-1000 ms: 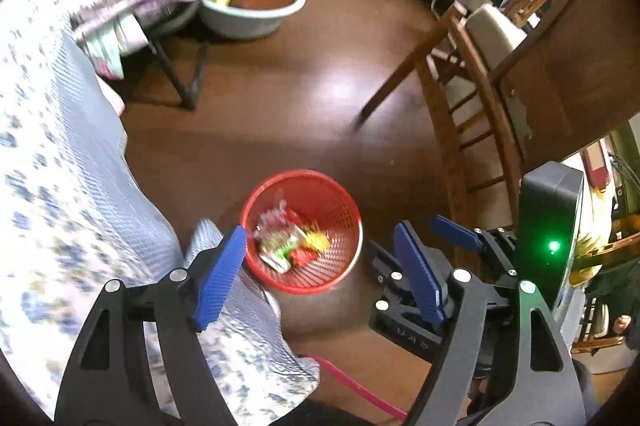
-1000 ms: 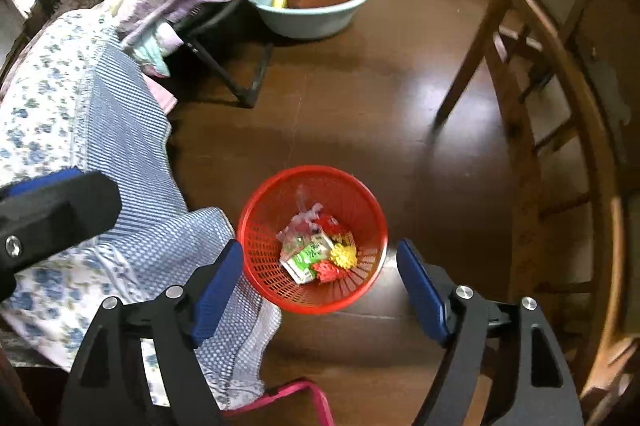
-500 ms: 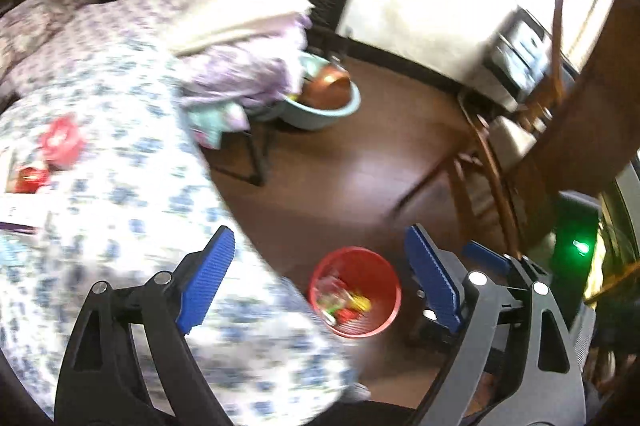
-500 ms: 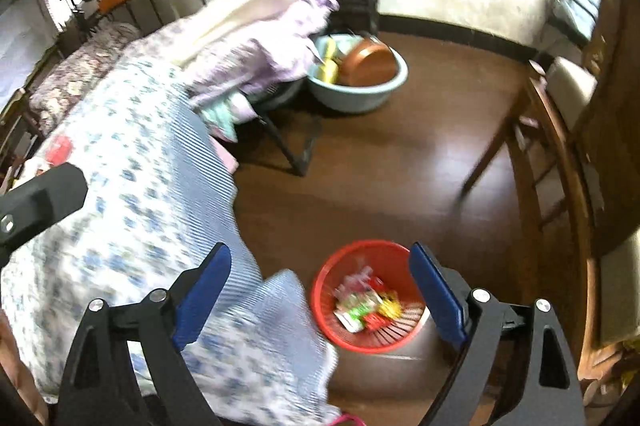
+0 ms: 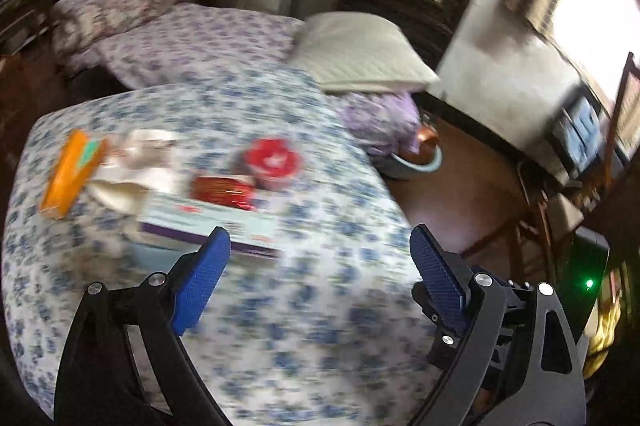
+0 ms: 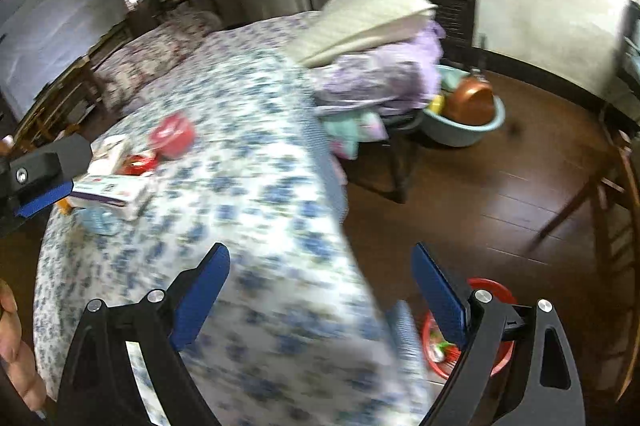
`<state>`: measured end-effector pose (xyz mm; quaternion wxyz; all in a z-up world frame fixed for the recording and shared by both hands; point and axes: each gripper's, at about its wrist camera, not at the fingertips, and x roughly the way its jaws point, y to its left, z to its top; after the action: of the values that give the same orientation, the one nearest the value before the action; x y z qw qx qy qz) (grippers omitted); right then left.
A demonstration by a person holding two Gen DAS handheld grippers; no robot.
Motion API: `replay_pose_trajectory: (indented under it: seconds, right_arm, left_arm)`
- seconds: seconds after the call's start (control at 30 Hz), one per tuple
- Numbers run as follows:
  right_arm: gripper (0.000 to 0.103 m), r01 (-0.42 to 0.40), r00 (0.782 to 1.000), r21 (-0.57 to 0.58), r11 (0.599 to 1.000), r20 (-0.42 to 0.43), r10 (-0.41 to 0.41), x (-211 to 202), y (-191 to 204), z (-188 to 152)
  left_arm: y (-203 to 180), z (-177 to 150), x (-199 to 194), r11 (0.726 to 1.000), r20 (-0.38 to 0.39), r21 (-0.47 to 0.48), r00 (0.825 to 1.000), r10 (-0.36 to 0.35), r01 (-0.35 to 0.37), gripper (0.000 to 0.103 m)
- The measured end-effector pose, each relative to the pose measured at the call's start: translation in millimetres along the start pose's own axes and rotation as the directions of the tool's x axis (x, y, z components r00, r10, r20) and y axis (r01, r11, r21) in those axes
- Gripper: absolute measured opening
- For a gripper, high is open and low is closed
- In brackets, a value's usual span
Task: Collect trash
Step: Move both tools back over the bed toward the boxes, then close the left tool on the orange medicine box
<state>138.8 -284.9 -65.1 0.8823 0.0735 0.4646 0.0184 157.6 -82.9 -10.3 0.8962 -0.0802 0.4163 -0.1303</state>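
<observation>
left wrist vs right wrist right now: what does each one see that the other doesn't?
Left wrist only: the orange packet at the far left of the floral cloth, and a green status light. Right wrist only: the red basket on the floor, holding wrappers, partly behind that gripper's finger. Both: the red tub, the white box, the blue basin, and each view's own gripper, left gripper and right gripper, open with nothing between the fingers.

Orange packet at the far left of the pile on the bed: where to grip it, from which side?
Judging from a blurred frame: the orange packet lies flat and elongated on the floral bedspread, its left long edge clear. Pinch across the narrow width, from above, with the left gripper, whose jaws are opening with nothing between them. White wrapping crowds its right side.
</observation>
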Motion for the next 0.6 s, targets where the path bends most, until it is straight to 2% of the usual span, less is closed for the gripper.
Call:
replay_pose_trajectory:
  seconds: [0.13,0.3,0.4,0.6]
  right_arm:
    - [0.090,-0.038,0.999,-0.041,0.998,0.000,0.038,8,26,6]
    - [0.090,-0.077,0.997,-0.063,0.995,-0.006,0.077,17,39,1]
    - [0.090,-0.084,0.996,-0.072,0.994,-0.023,0.082,22,37,-6]
    - [0.094,-0.118,0.993,-0.093,0.989,-0.014,0.117,17,37,-11]
  left_arm:
    - [41,2,-6,0.996,-0.004,-0.068,0.998,0.055,-0.055,0.088]
    - [70,7,-11,0.991,0.014,-0.069,0.993,0.116,-0.115,0.088]
    - [95,10,-15,0.978,0.030,-0.074,0.980,0.195,-0.192,0.088]
    - [146,5,-19,0.946,0.008,-0.127,0.953,0.302,-0.299,0.088]
